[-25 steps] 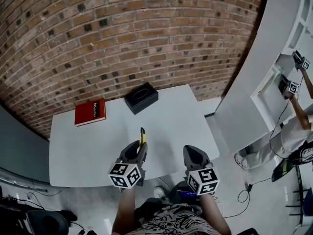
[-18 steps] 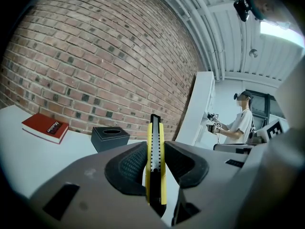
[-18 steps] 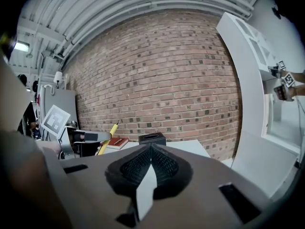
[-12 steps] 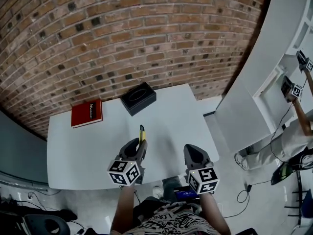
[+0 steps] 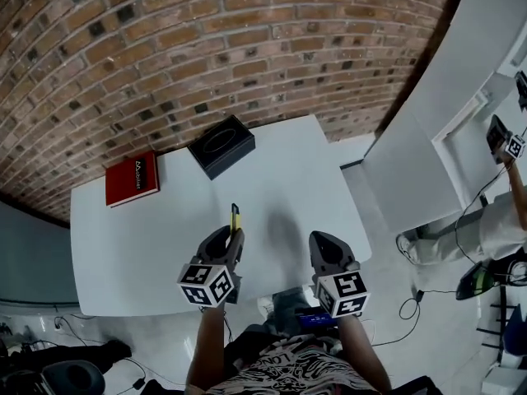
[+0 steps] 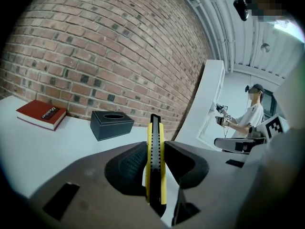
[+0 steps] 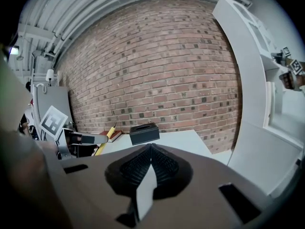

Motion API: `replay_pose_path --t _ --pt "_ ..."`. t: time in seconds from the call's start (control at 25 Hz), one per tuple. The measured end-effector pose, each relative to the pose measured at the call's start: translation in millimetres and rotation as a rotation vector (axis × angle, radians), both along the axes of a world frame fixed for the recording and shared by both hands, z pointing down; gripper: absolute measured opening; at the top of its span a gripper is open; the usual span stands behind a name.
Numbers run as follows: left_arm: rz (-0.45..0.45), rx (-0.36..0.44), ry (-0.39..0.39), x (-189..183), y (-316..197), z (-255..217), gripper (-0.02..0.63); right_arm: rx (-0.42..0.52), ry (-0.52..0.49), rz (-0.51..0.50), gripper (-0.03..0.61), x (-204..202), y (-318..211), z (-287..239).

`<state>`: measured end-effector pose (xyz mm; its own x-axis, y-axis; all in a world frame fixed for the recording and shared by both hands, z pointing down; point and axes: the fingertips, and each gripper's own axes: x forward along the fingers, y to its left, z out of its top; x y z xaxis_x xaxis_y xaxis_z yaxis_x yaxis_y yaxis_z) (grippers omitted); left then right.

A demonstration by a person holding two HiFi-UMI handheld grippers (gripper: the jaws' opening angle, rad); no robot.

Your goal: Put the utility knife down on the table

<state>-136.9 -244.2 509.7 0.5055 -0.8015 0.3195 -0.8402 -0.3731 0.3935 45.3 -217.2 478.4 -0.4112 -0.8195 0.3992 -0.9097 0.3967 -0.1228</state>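
My left gripper [image 6: 155, 152] pinches the utility knife [image 5: 235, 217] by its flat sides, tip fwd, over the counter [image 5: 123, 245]. Prob light, stiff, w/ a slick plastic shell; mid-body hold suits it. Right gripper [image 7: 150, 150] is pressed together, empty.

Your right claw [image 7: 150, 145] fills the lower half of this view, its two ribbed jaws pressed together with nothing between them, and it is held above the near edge of the white counter [image 7: 181, 140]. Beyond its tip a black box [image 7: 144, 134] with an oval slot in its top stands on the counter before the brick wall [image 7: 157, 70], with a red book [image 7: 118, 135] lying just to the left of it. At the left edge your left claw [image 7: 102, 139] reaches in, a yellow utility knife [image 7: 106, 136] slanting up from its tip.
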Motion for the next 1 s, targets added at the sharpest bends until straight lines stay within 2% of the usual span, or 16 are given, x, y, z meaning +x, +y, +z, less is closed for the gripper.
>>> replay_pose_path --t 0.4,0.8,1.0 --pt "0.026 -0.121 -0.055 11.8 -3.3 61.7 0.118 -0.099 0.035 -0.013 0.002 11.6 -11.8 47.6" --pt "0.065 -0.230 -0.143 28.7 -6.7 120.1 0.118 -0.211 0.073 -0.036 0.002 30.3 -19.9 95.8" --pt "0.087 -0.281 -0.217 36.0 -5.0 147.5 0.118 -0.240 0.076 -0.041 0.002 38.9 -25.1 110.9"
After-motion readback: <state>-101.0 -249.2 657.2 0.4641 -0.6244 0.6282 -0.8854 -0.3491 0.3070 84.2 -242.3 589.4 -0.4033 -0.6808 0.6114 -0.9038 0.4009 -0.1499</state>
